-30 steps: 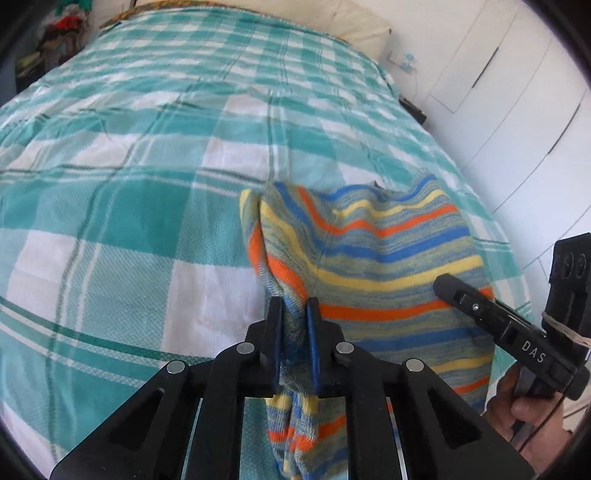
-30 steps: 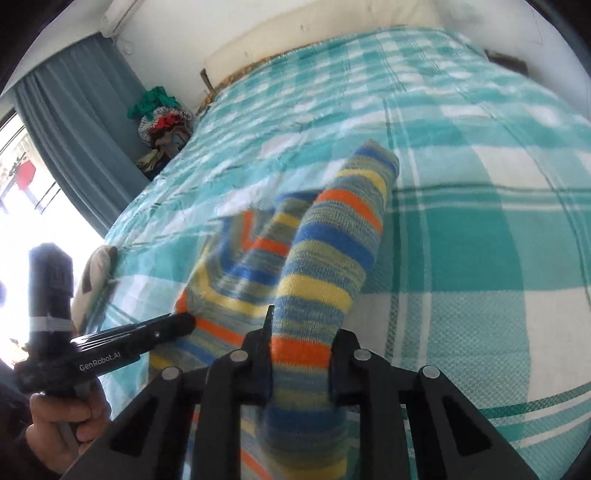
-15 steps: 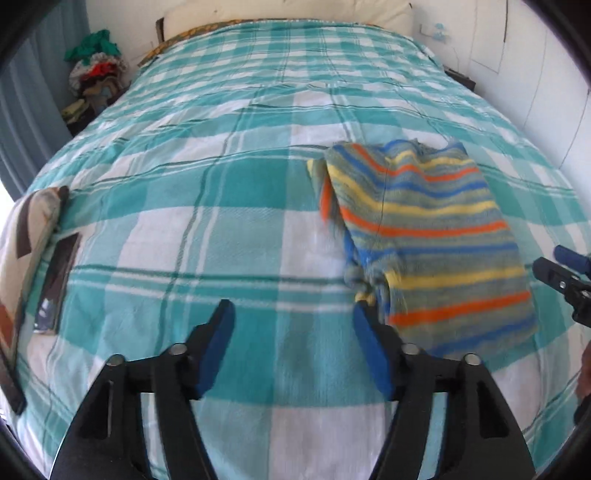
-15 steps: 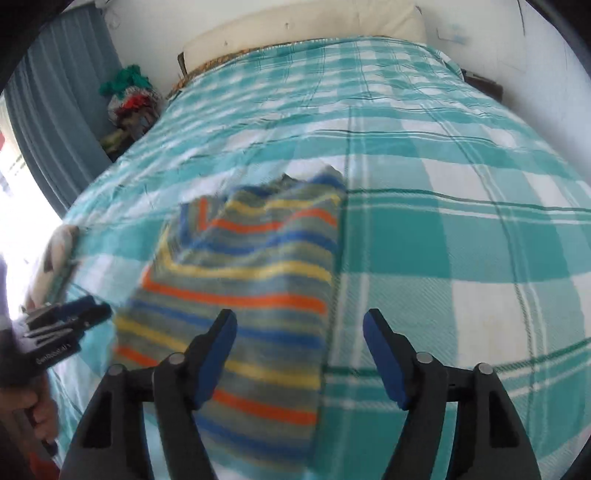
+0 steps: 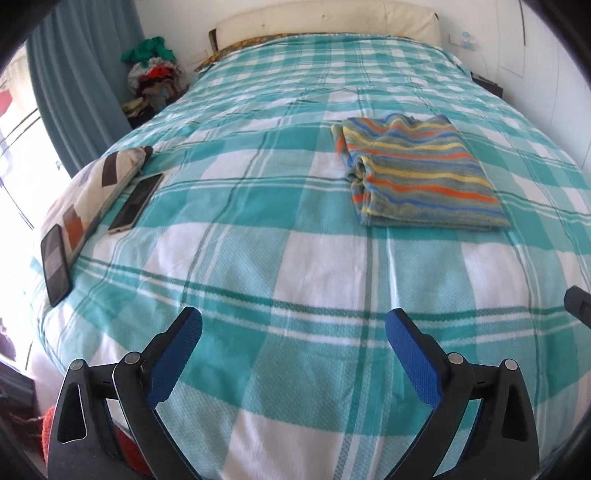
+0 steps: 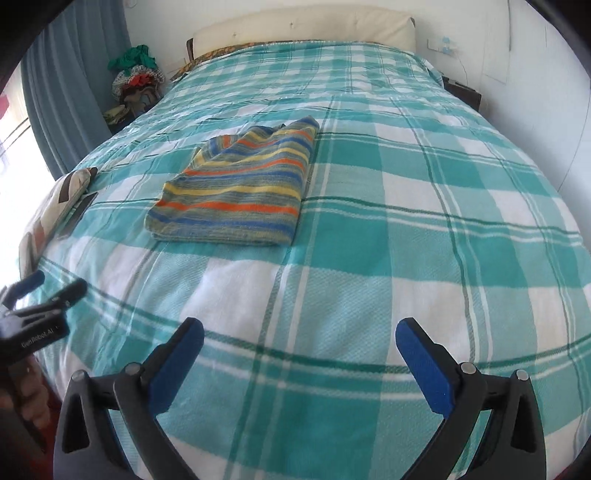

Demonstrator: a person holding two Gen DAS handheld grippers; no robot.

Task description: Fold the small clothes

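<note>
A small striped garment [image 5: 421, 170] in blue, yellow, orange and grey lies folded flat in a rectangle on the teal-and-white checked bedspread [image 5: 280, 229]. It also shows in the right wrist view [image 6: 240, 188]. My left gripper [image 5: 293, 332] is open and empty, well back from the garment near the foot of the bed. My right gripper [image 6: 299, 343] is open and empty, also near the foot. The left gripper also shows at the left edge of the right wrist view [image 6: 44, 291].
A patterned pillow [image 5: 92, 192] and two phones [image 5: 136, 203] [image 5: 55, 264] lie at the bed's left edge. A pile of clothes [image 5: 155, 74] sits by the blue curtain [image 5: 74, 92]. White cupboards stand along the right wall. The headboard [image 5: 325, 18] is at the far end.
Both grippers let go of the striped garment, opened wide and pulled back toward the foot of the bed. The garment now lies folded flat on the bedspread.
</note>
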